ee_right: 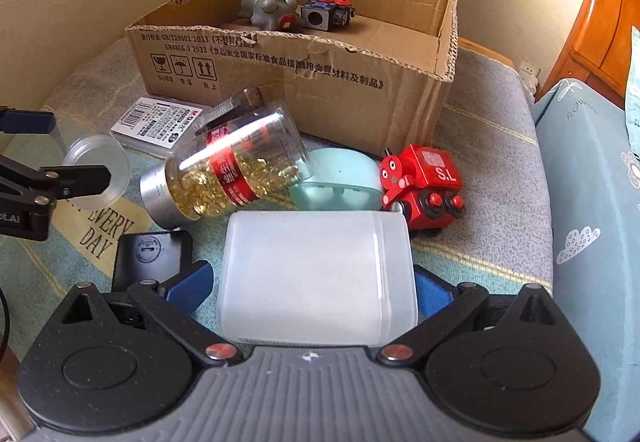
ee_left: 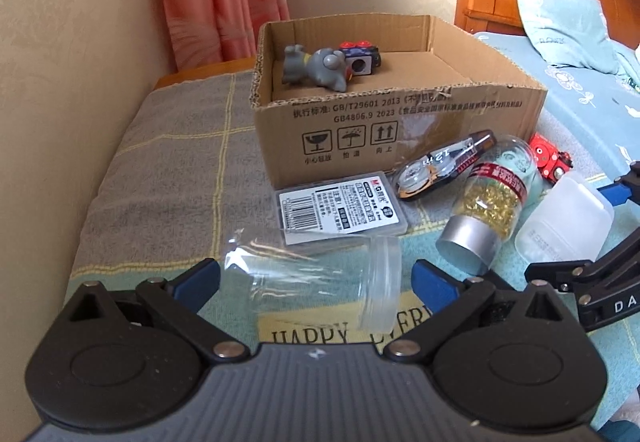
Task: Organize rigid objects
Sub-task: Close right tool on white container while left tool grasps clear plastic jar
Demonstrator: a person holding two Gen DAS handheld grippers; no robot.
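Left wrist view: we are holding the left gripper [ee_left: 316,276] with its jaws spread on either side of the clear jar [ee_left: 316,278], which is lying on its side on the bed [ee_left: 168,162]; the blue pads are standing just apart from it, so nothing is gripped yet. We are judging this as the approach to a grasp. The cardboard box [ee_left: 400,130] is sitting toward the far edge of the bed, already holding a grey toy [ee_left: 316,70] and a dice-like block [ee_left: 362,60]. A labelled flat case [ee_left: 340,210] is lying between jar and box.

Right wrist view: we are holding the right gripper [ee_right: 316,288] with jaws open around the frosted white container [ee_right: 316,278], pads near its sides, contact unclear. Ahead, the capsule bottle [ee_right: 232,170], a mint case [ee_right: 340,182] and the red toy train [ee_right: 424,182] are crowding the path. The box interior is offering free floor on its right half.
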